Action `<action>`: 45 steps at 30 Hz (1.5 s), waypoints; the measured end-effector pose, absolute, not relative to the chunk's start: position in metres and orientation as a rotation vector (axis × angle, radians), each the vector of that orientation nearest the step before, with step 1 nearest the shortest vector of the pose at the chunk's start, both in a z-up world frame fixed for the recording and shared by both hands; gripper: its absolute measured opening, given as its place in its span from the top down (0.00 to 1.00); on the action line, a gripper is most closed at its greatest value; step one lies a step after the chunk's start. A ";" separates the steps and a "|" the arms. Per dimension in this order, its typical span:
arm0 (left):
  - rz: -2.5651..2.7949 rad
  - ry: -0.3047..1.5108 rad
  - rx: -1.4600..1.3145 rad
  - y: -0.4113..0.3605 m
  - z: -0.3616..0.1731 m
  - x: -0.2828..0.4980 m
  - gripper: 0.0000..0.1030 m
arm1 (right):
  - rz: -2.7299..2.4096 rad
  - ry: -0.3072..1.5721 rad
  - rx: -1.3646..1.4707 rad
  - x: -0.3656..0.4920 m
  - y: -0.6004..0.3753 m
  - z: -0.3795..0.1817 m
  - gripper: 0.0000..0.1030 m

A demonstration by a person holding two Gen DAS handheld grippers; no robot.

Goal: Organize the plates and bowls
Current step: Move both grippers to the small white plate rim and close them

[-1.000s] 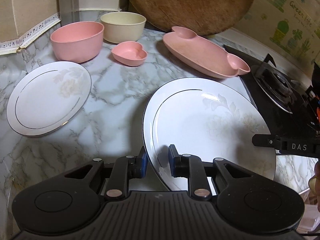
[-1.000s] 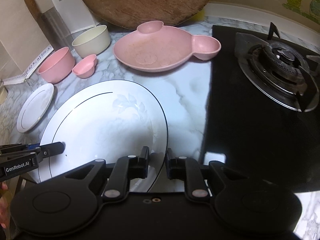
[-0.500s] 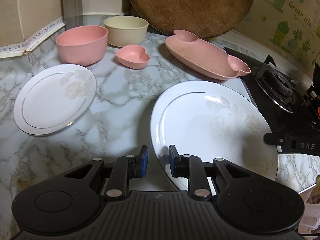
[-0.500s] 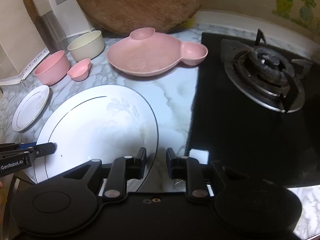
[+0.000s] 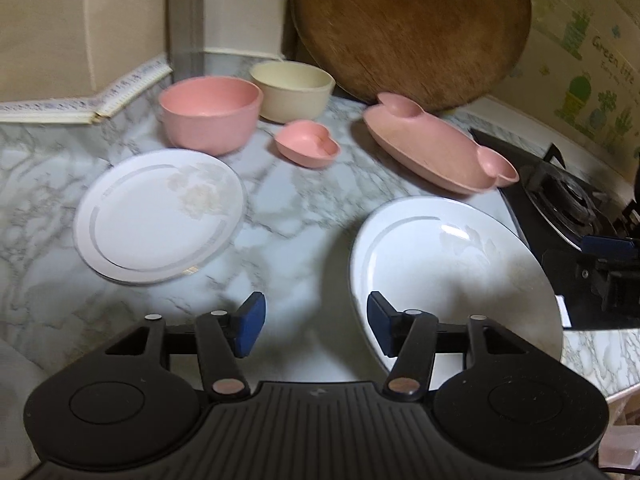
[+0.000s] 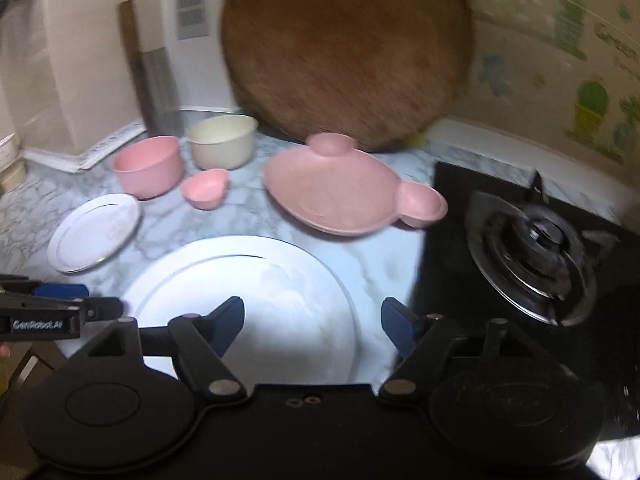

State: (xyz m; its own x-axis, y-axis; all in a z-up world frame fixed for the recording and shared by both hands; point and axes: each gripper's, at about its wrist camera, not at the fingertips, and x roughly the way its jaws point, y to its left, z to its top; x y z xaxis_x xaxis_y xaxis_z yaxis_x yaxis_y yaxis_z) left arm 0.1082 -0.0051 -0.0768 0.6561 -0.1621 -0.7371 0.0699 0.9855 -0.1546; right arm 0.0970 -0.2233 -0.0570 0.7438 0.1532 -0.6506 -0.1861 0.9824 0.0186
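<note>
In the left wrist view, your left gripper [image 5: 312, 322] is opening, nothing between its pads; the large white plate [image 5: 452, 272] lies flat on the marble counter [image 5: 288, 220], just left of the stove [image 5: 568, 200]. Lift clear before you reach onward. In the right wrist view, the right gripper [image 6: 312, 320] is opening too, released above the same plate [image 6: 248, 300], holding nothing.

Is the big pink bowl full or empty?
Empty: the pink bowl shows only bare pink inside in the left wrist view.

Both wrist views look steeply down, close over the counter [image 5: 304, 224]; both share the large plate [image 6: 248, 280] — right view seemingly blurred.
</note>
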 end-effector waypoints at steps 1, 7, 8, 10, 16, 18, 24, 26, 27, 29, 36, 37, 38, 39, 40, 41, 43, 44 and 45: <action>-0.119 0.835 -0.113 -0.002 -0.075 0.108 0.40 | 0.206 0.707 -0.046 0.099 -0.219 -0.056 0.22; -0.030 0.764 -0.118 0.026 -0.062 0.108 0.25 | 0.302 0.659 -0.073 0.109 -0.184 -0.043 0.05; -0.019 0.756 -0.120 0.032 -0.060 0.109 0.25 | 0.318 0.651 -0.076 0.110 -0.177 -0.041 0.02; 0.004 0.737 -0.118 0.043 -0.056 0.112 0.25 | 0.349 0.634 -0.082 0.115 -0.165 -0.038 0.00; 0.078 0.713 -0.118 0.079 -0.050 0.122 0.25 | 0.416 0.647 -0.088 0.136 -0.124 -0.037 0.00; 0.087 0.708 -0.111 0.090 -0.049 0.126 0.25 | 0.425 0.652 -0.090 0.143 -0.111 -0.039 0.00; 0.091 0.708 -0.096 0.113 -0.051 0.139 0.25 | 0.452 0.676 -0.082 0.164 -0.079 -0.044 0.00; 0.093 0.717 -0.105 0.121 -0.055 0.145 0.25 | 0.463 0.689 -0.077 0.171 -0.069 -0.046 0.00; 0.093 0.725 -0.113 0.126 -0.057 0.148 0.25 | 0.463 0.701 -0.074 0.175 -0.065 -0.047 0.00; 0.087 0.739 -0.131 0.135 -0.061 0.154 0.25 | 0.441 0.727 -0.071 0.183 -0.057 -0.052 0.01; 0.099 0.772 -0.159 0.154 -0.079 0.171 0.25 | 0.421 0.802 -0.074 0.205 -0.033 -0.066 0.07; 0.099 0.772 -0.157 0.155 -0.080 0.172 0.25 | 0.425 0.816 -0.069 0.208 -0.031 -0.068 0.08; 0.095 0.777 -0.154 0.156 -0.082 0.174 0.25 | 0.432 0.828 -0.063 0.210 -0.029 -0.070 0.09; 0.087 0.780 -0.152 0.157 -0.083 0.175 0.25 | 0.434 0.838 -0.060 0.212 -0.027 -0.072 0.11; 0.080 0.783 -0.152 0.159 -0.085 0.176 0.25 | 0.433 0.847 -0.055 0.213 -0.025 -0.074 0.13; 0.076 0.788 -0.154 0.160 -0.087 0.177 0.25 | 0.432 0.855 -0.051 0.215 -0.024 -0.076 0.17; 0.061 0.801 -0.168 0.162 -0.091 0.180 0.25 | 0.433 0.876 -0.048 0.219 -0.023 -0.080 0.21; 0.052 0.809 -0.175 0.163 -0.093 0.181 0.25 | 0.429 0.885 -0.043 0.222 -0.023 -0.082 0.23; 0.051 0.816 -0.181 0.164 -0.094 0.181 0.25 | 0.426 0.894 -0.034 0.224 -0.023 -0.083 0.26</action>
